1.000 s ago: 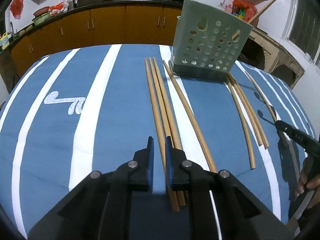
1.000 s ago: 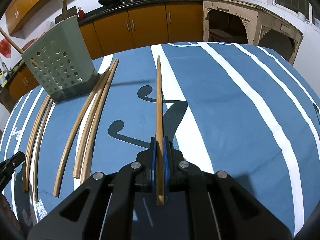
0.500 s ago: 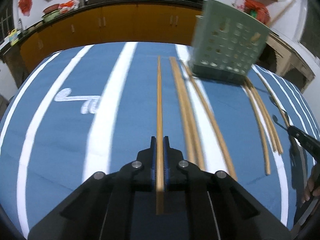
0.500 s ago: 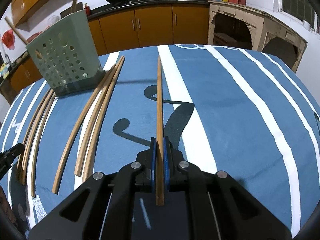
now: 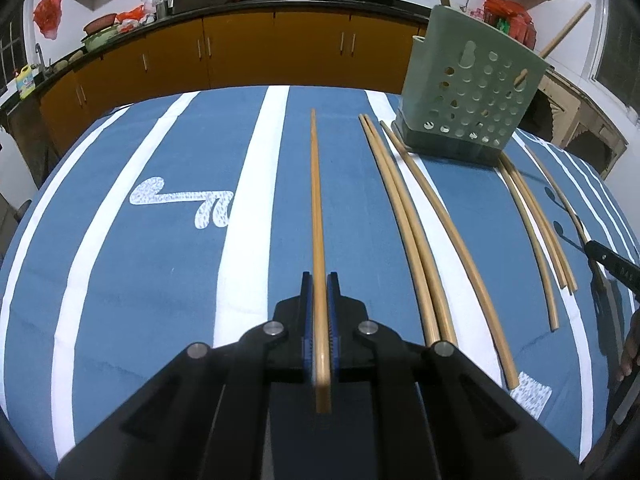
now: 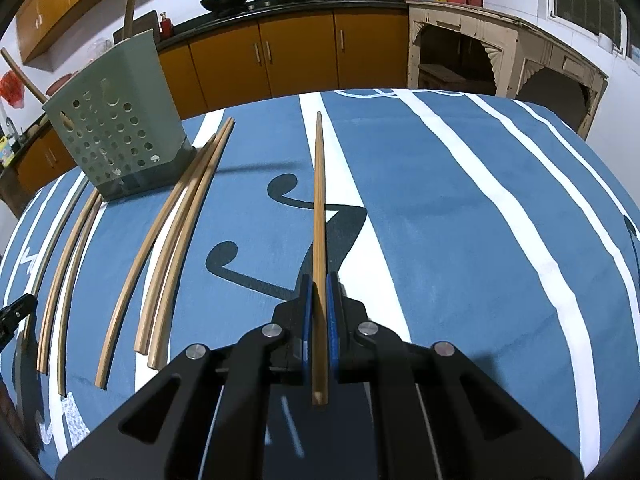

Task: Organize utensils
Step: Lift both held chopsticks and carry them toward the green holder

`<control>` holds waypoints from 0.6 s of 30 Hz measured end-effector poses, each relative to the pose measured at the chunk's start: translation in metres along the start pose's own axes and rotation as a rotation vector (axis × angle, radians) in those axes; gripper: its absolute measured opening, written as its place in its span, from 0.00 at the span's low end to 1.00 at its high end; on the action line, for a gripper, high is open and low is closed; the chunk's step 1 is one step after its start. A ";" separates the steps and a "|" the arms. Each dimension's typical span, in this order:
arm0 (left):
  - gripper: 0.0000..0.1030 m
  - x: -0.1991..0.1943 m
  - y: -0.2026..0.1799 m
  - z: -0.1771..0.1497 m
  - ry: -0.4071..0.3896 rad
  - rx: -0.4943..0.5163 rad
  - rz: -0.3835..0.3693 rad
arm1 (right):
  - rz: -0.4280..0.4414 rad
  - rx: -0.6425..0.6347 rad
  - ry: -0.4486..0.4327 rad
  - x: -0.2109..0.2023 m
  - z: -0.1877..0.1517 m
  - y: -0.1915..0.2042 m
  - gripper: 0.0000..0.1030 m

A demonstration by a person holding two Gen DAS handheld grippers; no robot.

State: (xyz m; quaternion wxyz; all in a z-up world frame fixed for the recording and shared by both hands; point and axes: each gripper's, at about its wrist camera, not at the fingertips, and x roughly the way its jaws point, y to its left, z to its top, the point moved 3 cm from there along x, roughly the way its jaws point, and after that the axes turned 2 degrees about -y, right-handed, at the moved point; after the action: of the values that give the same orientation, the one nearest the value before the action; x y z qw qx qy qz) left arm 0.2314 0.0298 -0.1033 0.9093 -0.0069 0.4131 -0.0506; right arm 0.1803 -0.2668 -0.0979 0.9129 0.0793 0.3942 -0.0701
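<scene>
The long tan wooden chopsticks (image 5: 404, 216) look smooth and matt. The blue white-striped tablecloth (image 5: 120, 280) is soft woven fabric. The pale green perforated holder (image 5: 468, 92) is dull plastic. Orange cabinet doors (image 6: 296, 52) shine slightly, lacquered.

Open blue bench (image 5: 120, 280) from nine to twelve o'clock of the left view; perforated holder (image 5: 472, 92) blocks one o'clock, loose chopsticks (image 5: 416, 240) crowd two.
</scene>
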 end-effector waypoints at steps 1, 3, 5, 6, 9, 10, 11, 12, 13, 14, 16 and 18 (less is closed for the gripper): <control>0.09 0.000 0.000 0.000 0.000 -0.001 0.000 | 0.000 0.000 0.000 0.000 0.000 0.000 0.08; 0.09 0.000 0.000 0.000 0.000 0.001 0.001 | 0.000 -0.001 0.000 -0.001 -0.001 0.000 0.08; 0.09 0.000 -0.001 -0.001 0.000 0.006 0.008 | -0.001 -0.001 0.000 0.000 0.000 0.000 0.08; 0.09 0.000 -0.001 -0.001 0.000 0.009 0.011 | -0.002 -0.004 0.000 -0.001 -0.001 0.000 0.08; 0.09 0.000 -0.001 -0.002 0.001 0.015 0.015 | -0.005 -0.012 0.001 -0.003 -0.003 0.001 0.08; 0.09 -0.001 -0.002 -0.002 0.001 0.020 0.019 | -0.003 -0.012 0.001 -0.003 -0.004 0.001 0.08; 0.09 -0.001 -0.003 -0.003 0.001 0.025 0.024 | -0.001 -0.011 0.001 -0.004 -0.004 0.000 0.08; 0.09 -0.002 -0.004 -0.003 0.002 0.029 0.029 | 0.000 -0.011 0.001 -0.004 -0.005 0.000 0.08; 0.09 -0.002 -0.005 -0.004 0.002 0.033 0.034 | 0.000 -0.011 0.001 -0.005 -0.006 0.001 0.08; 0.09 -0.003 -0.005 -0.005 0.002 0.035 0.035 | 0.000 -0.013 0.002 -0.005 -0.006 0.001 0.08; 0.09 -0.004 -0.006 -0.006 0.003 0.037 0.040 | 0.006 -0.010 0.001 -0.005 -0.006 0.001 0.08; 0.08 -0.005 -0.008 -0.008 0.003 0.042 0.045 | 0.018 0.000 0.001 -0.005 -0.006 -0.001 0.08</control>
State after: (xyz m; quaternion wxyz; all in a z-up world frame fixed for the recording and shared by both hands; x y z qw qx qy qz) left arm 0.2215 0.0227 -0.1040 0.9095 0.0216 0.4133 -0.0390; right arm 0.1719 -0.2661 -0.0985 0.9132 0.0827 0.3942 -0.0621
